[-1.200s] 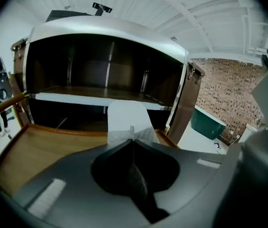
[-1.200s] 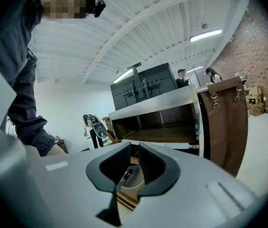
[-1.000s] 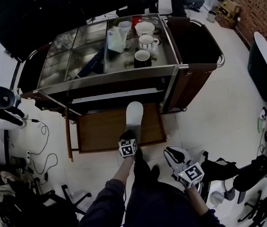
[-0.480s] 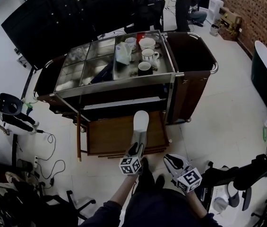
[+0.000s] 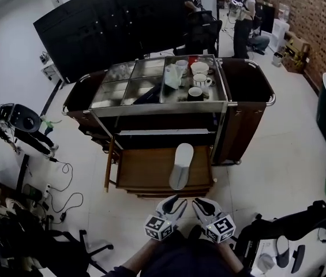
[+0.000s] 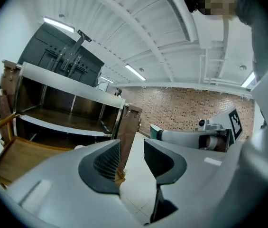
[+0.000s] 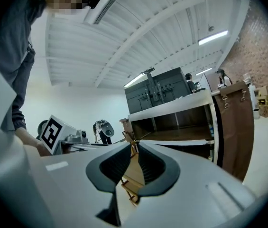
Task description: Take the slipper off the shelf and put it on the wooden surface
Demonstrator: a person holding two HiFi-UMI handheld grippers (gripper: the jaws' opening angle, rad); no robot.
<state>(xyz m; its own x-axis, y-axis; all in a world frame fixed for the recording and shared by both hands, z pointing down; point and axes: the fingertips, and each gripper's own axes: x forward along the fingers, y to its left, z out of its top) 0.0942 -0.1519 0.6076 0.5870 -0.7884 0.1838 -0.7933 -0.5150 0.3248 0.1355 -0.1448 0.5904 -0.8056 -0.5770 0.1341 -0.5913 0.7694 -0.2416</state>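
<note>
two grippers hang low in the head view, close to the person's body and side by side, both pointing toward the cart. the left gripper (image 5: 172,203) has its jaws opening; its own view shows a clear gap between the dark pads, with only the floor and the cart's brown side panel seen through it, so it holds nothing. the right gripper (image 5: 203,205) has its jaws parted by only a narrow slit, and nothing sits between them either; its view looks through the slit at the wooden frame beyond.

the white slipper (image 5: 181,165) lies flat on the wooden surface (image 5: 144,169), a low wooden tray on the floor just in front of the cart. it rests on the right part of that surface, lengthwise, with its near end close to the front edge. it is apart from both grippers, which touch nothing.

behind it stands the service cart (image 5: 151,108), with a metal top, a pale lower shelf (image 5: 163,133) and brown bags at both ends. several white cups (image 5: 196,93) and a jug stand on the right half of the top. black cabinets (image 5: 105,25) fill the back, a brick wall (image 5: 318,16) runs along the right, and a person (image 5: 244,16) stands far off near it. cables (image 5: 64,186) trail over the white floor at the left.
</note>
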